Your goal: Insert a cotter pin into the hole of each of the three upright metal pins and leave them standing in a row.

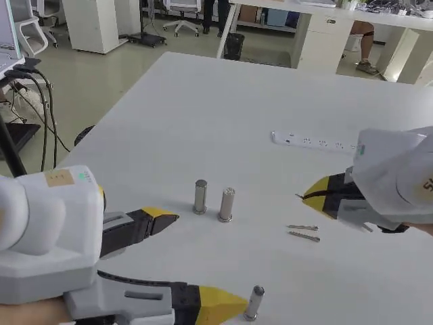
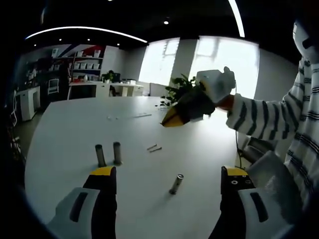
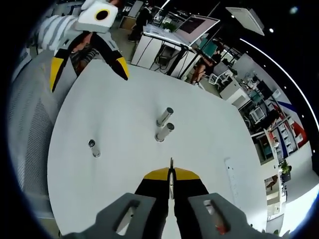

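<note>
Head view down over table [image 1: 203,101]; gripper views low, facing inward, sharing metal pins [image 2: 117,153]

White table [image 1: 203,108] and power strip [image 1: 311,142]; silver-grey metal pins [image 1: 226,204] and cotter pins [image 1: 302,231]; left gripper [image 1: 206,258] and right gripper [image 1: 308,196] both white-and-grey in the body, with black jaws tipped yellow; sleeve [image 2: 269,114] striped white and dark.

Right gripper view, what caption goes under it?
Right gripper holds a cotter pin, facing three upright metal pins on the white table.
</note>
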Demonstrator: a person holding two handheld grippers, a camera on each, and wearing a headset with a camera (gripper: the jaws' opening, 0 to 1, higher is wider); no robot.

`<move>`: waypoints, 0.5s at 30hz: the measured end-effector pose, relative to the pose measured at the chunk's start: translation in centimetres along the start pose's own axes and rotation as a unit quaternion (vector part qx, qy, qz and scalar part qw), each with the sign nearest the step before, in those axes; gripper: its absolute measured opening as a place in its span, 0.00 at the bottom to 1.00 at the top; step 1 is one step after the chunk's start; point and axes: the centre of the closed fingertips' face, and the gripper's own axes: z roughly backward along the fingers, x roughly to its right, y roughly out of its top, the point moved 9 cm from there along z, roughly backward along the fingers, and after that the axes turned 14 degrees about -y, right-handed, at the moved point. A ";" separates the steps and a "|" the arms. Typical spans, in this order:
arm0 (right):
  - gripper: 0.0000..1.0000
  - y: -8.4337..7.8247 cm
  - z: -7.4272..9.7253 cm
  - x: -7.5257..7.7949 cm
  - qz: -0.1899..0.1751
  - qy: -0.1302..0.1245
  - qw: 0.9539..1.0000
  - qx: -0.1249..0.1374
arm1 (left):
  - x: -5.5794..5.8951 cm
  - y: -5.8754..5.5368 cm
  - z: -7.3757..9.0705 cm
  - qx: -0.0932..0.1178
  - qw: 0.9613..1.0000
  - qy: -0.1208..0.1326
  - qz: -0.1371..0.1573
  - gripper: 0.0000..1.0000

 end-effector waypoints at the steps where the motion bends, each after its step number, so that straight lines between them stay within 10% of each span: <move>1: 0.00 0.2 0.2 0.0 0.003 -0.003 1.000 0.004 | -0.1 0.1 0.0 -0.002 1.000 -0.001 -0.002 0.84; 15: 0.00 2.2 2.0 -1.2 0.000 0.008 0.999 0.045 | -0.8 1.5 -1.2 -0.015 1.000 -0.014 -0.018 0.81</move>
